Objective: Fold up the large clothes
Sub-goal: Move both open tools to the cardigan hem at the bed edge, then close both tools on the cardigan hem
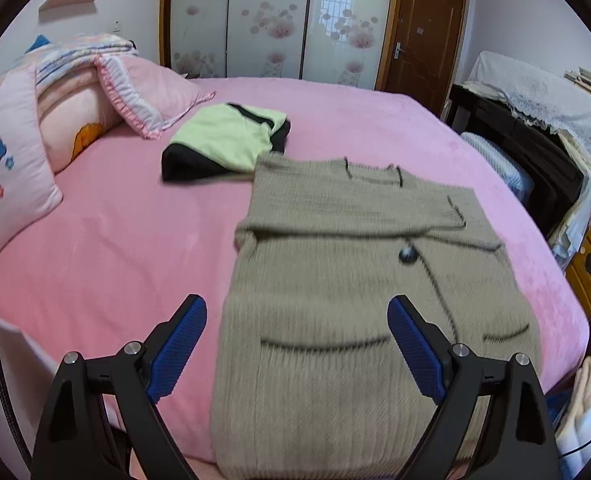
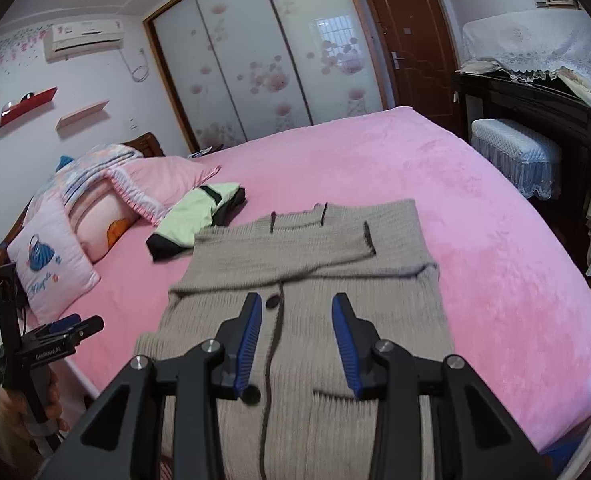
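On the pink bed (image 1: pixel 335 120) in front of you, the grey knitted cardigan (image 1: pixel 355 280) lies flat with its sleeves folded across the chest, its far left corner just beside a folded green-and-black garment (image 1: pixel 223 140), and pillows (image 1: pixel 11 168) are piled at the far left. Your left gripper (image 1: pixel 297 312) hangs over the cardigan's near left part with its jaws wide and empty, while your right gripper (image 2: pixel 297 308) hovers above the button line, jaws narrower and also holding nothing. Only the right wrist view shows the air conditioner (image 2: pixel 83 38), the wall shelves (image 2: pixel 27 106) and your hand (image 2: pixel 35 404) gripping the left tool's handle.
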`<state>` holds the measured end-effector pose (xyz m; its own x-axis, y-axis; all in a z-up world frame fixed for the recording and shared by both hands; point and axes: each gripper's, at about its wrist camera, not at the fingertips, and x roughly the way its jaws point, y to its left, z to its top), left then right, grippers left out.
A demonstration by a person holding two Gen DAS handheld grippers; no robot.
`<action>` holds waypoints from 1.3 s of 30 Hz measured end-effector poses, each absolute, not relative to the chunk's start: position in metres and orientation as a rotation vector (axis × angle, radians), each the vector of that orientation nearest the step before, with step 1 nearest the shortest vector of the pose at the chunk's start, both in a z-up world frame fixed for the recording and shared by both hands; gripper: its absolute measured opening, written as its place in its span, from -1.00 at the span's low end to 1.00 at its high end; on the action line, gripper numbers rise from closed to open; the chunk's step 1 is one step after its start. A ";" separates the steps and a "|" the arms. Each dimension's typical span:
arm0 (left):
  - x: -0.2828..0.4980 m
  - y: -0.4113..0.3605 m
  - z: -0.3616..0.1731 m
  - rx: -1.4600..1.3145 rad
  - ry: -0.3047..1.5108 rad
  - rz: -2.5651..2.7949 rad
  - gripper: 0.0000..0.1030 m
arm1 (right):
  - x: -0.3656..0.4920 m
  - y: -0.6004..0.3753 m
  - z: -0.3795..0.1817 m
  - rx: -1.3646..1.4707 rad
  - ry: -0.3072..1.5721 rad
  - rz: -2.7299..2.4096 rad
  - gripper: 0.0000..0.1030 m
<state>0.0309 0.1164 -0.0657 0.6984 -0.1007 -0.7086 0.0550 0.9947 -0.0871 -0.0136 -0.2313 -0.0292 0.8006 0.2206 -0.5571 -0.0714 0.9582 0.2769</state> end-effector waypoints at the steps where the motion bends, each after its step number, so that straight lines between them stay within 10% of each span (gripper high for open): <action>1: 0.025 0.119 -0.074 -0.053 0.799 -0.085 0.77 | -0.019 -0.232 -0.035 0.242 0.627 0.157 -0.29; 13: -0.009 0.167 -0.188 -0.054 0.983 -0.069 0.77 | -0.075 -0.264 -0.133 0.142 0.851 0.105 -0.29; 19: -0.015 0.171 -0.212 -0.050 1.019 -0.058 0.77 | -0.092 -0.281 -0.160 0.195 0.923 0.092 -0.26; 23: -0.019 0.170 -0.223 -0.058 1.042 -0.070 0.77 | -0.098 -0.286 -0.171 0.183 0.959 0.107 0.18; 39: -0.005 0.175 -0.249 -0.105 1.061 -0.140 0.79 | -0.093 -0.311 -0.224 0.264 1.138 0.098 0.19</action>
<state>-0.0045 0.1748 -0.2494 0.4802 -0.1654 -0.8614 0.0643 0.9861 -0.1534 -0.0934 -0.3107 -0.2236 0.4193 0.2107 -0.8831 0.0567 0.9647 0.2571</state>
